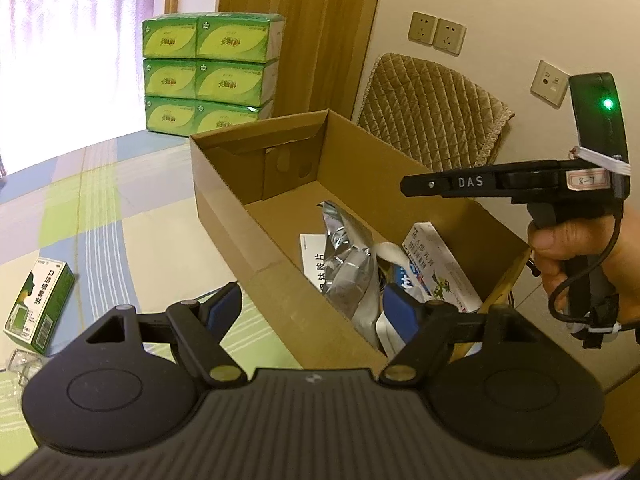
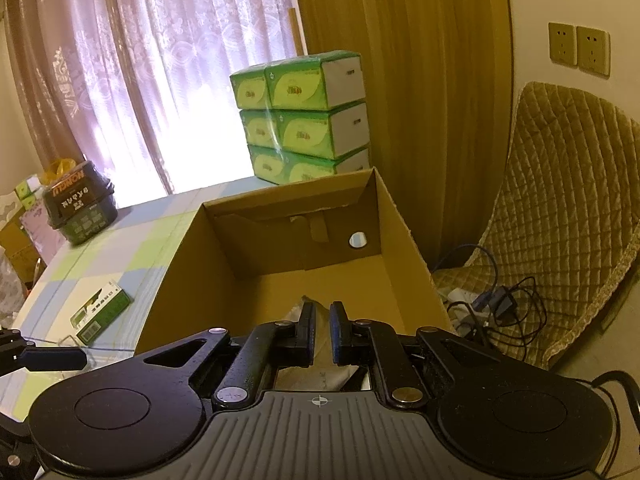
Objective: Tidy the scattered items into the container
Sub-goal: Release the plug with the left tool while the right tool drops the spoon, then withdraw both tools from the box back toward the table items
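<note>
An open cardboard box [image 1: 224,184] stands on the checked tablecloth. It holds a silver foil pouch [image 1: 344,256], a white card [image 1: 314,256] and a white medicine carton [image 1: 436,264]. A green carton [image 1: 38,304] lies on the table left of the box, with a clear plastic piece [image 1: 22,360] beside it. My left gripper [image 1: 312,308] is open wide over the box's near corner, with nothing between its fingers. My right gripper [image 2: 323,332], held in a hand [image 1: 560,248], hovers above the box [image 2: 180,280]. Its jaws are drawn together to a thin slit with nothing in them.
Stacked green tissue packs [image 1: 208,72] stand behind the box. A quilted chair [image 2: 560,208] with tangled cables [image 2: 496,304] is at the right by the wall. A dark tub [image 2: 78,204] sits at the table's far left edge.
</note>
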A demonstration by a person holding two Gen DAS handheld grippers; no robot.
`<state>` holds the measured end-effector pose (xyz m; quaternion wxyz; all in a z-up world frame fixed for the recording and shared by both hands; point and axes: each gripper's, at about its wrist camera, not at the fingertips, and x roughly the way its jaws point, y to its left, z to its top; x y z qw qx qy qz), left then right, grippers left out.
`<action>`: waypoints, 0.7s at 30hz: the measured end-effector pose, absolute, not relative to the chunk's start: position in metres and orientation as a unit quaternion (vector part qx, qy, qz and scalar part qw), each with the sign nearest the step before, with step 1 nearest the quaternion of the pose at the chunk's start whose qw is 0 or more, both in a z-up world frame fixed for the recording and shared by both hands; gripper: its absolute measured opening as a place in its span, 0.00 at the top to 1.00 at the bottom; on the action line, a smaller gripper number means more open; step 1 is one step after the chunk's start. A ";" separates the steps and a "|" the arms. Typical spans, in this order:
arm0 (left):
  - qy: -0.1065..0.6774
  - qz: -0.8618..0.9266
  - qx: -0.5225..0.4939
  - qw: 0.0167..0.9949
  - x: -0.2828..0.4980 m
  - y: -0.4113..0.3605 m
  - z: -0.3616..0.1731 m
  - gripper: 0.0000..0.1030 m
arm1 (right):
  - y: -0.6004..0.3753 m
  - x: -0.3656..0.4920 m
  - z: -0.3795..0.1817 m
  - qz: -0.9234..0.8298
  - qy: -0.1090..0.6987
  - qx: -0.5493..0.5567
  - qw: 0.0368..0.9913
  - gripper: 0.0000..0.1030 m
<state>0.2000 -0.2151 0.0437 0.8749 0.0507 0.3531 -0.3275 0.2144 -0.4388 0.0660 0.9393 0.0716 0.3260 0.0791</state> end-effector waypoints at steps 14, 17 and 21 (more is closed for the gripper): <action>0.354 -0.303 0.045 0.884 0.185 -0.186 0.047 0.22 | -0.422 0.182 0.078 0.092 0.320 0.069 0.941 0.88; 0.353 -0.294 0.045 0.887 0.178 -0.174 0.048 0.21 | -0.412 0.169 0.080 0.093 0.317 0.058 0.942 0.65; 0.355 -0.279 0.035 0.891 0.170 -0.156 0.051 0.19 | -0.397 0.150 0.081 0.099 0.279 0.052 0.954 0.00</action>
